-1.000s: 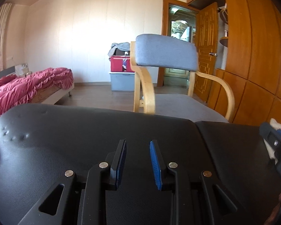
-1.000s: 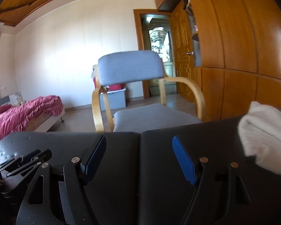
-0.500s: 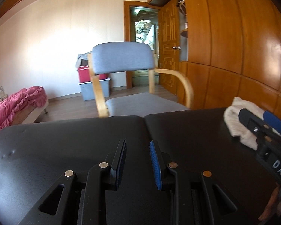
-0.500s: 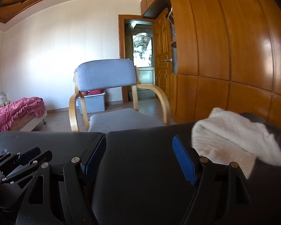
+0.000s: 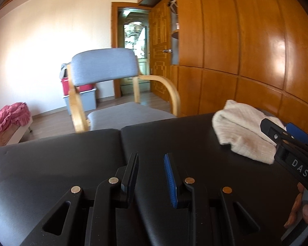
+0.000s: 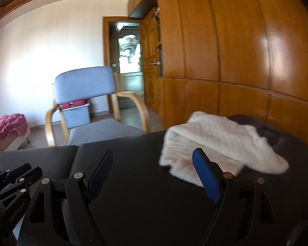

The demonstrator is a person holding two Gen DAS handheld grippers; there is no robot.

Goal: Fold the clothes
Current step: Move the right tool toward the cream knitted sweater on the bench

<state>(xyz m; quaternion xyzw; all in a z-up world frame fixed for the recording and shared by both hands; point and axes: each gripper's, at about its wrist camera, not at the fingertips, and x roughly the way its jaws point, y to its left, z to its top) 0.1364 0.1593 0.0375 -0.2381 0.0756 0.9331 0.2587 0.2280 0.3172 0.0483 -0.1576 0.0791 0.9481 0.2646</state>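
Black padded table fills the near field in both wrist views, two panels with a seam between them, bare apart from one garment. I hold my left gripper low over the near edge, jaws parted a little with nothing between them, idle for now. My right gripper has just been opening wider, jaws well apart and empty, its right pad overlapping the cloth's near edge in the picture; whether it touches, I cannot tell. I judge this as lining up for a first grab. Cream knit garment lies crumpled on the right panel, toward the far right of the table, not yet spread or folded. My right gripper also shows at the right edge of the left view, beside the cloth. Beyond the table stands a grey armchair with bent-wood arms. Farther back, a wooden wardrobe wall, an open doorway, a grey storage bin and a pink bedspread.
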